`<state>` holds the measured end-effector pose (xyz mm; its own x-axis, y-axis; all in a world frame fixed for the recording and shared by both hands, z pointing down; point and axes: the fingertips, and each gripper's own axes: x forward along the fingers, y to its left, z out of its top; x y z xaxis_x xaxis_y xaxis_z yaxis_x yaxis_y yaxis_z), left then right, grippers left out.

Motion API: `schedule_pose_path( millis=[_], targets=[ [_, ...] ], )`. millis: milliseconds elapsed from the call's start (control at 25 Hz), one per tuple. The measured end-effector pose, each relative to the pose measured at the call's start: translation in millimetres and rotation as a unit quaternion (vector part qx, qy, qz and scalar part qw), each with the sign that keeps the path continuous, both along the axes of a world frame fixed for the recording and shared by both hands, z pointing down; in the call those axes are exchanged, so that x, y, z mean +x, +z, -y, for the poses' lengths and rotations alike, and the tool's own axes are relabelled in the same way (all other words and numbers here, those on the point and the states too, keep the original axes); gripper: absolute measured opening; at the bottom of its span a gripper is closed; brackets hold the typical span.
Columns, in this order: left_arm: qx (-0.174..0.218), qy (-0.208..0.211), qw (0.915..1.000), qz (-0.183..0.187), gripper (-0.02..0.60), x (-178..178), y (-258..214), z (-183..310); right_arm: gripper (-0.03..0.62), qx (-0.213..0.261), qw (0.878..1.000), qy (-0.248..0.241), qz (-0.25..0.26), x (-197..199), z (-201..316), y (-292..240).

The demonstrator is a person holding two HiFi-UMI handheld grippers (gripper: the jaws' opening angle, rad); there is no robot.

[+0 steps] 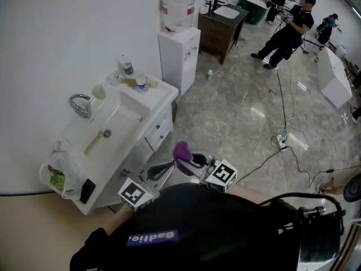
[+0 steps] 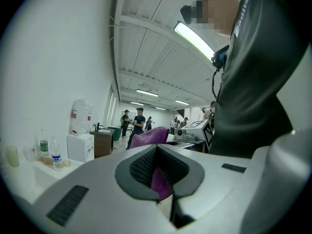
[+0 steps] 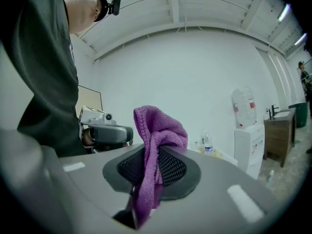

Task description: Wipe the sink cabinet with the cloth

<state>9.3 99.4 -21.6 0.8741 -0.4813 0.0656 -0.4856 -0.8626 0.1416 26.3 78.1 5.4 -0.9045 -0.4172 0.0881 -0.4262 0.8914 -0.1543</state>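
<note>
The white sink cabinet (image 1: 159,130) stands at the left against the wall, with its basin (image 1: 115,130) and chrome tap (image 1: 80,105) on top. A purple cloth (image 1: 182,150) bunches up in the air to the right of the cabinet's front, close to my body. My left gripper (image 1: 169,167) and right gripper (image 1: 194,161) meet at the cloth from either side. In the right gripper view the cloth (image 3: 158,130) hangs pinched in the shut right gripper (image 3: 153,172). A purple fold also sits between the shut jaws of the left gripper (image 2: 163,179).
Two water bottles (image 1: 125,66) and a cup (image 1: 99,91) stand on the counter; a plastic bag (image 1: 56,176) and a dark flat object (image 1: 87,189) lie at its near end. A water dispenser (image 1: 179,44), dark vanity (image 1: 221,27), people (image 1: 287,33) and floor cables (image 1: 282,140) lie beyond.
</note>
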Motion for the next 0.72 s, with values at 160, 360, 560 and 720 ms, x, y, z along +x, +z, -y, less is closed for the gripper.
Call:
schedule_pose_path(
  millis=[160, 360, 560, 720],
  targets=[
    [0.000, 0.002, 1.0000, 0.004, 0.000, 3.1, -0.4, 0.8, 0.057, 0.001, 1.000, -0.001, -0.003, 3.0, 0.2, 2.6],
    [-0.004, 0.006, 0.9999, 0.013, 0.000, 6.7, -0.6, 1.0, 0.057, 0.000, 1.000, 0.007, 0.001, 8.2, 2.2, 5.2],
    [0.007, 0.008, 0.9999, 0.013, 0.000, 7.6, 2.1, 3.7, 0.057, -0.001, 1.000, 0.009, 0.009, 8.0, 3.0, 1.0],
    [0.012, 0.007, 0.9998, 0.011, 0.000, 7.7, 4.8, 5.7, 0.057, -0.002, 1.000, 0.013, 0.010, 9.9, 5.2, 2.3]
  ],
)
